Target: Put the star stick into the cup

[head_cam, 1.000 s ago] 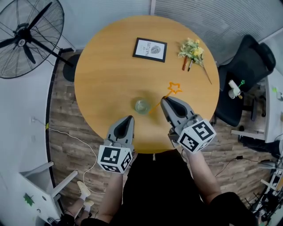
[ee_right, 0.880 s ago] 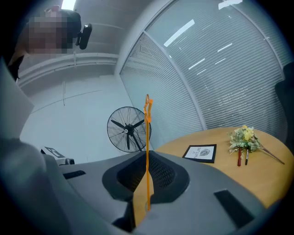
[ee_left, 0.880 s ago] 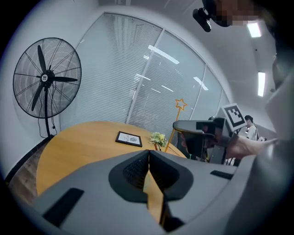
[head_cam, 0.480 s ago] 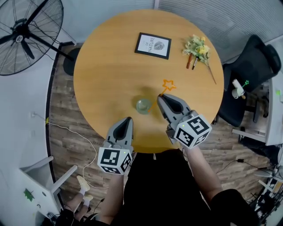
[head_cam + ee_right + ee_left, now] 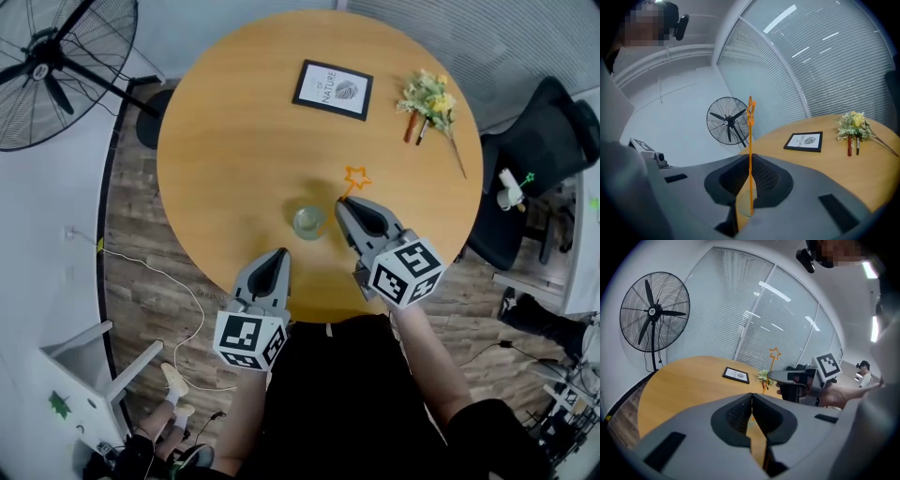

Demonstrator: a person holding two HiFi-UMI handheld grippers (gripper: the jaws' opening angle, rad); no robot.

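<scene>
The orange star stick point(image 5: 356, 177) is held by my right gripper point(image 5: 343, 206), shut on its shaft just right of the clear glass cup point(image 5: 307, 222) on the round wooden table point(image 5: 234, 141). In the right gripper view the stick point(image 5: 750, 140) stands nearly upright between the jaws, star on top, and its lower end hangs over the cup point(image 5: 743, 204) seen through the jaw gap. My left gripper point(image 5: 277, 259) hovers at the table's near edge, below the cup, shut on nothing. From the left gripper point(image 5: 751, 397) view, the star point(image 5: 774, 354) rises above the right gripper point(image 5: 794, 379).
A framed picture point(image 5: 333, 89) lies at the far side of the table, with a bunch of flowers point(image 5: 429, 98) to its right. A floor fan point(image 5: 47, 66) stands off the table to the left and a black office chair point(image 5: 539, 141) to the right.
My right gripper has raised the stick from a slant to nearly upright and brought it closer to the cup. The left gripper has stayed shut near the table edge.
</scene>
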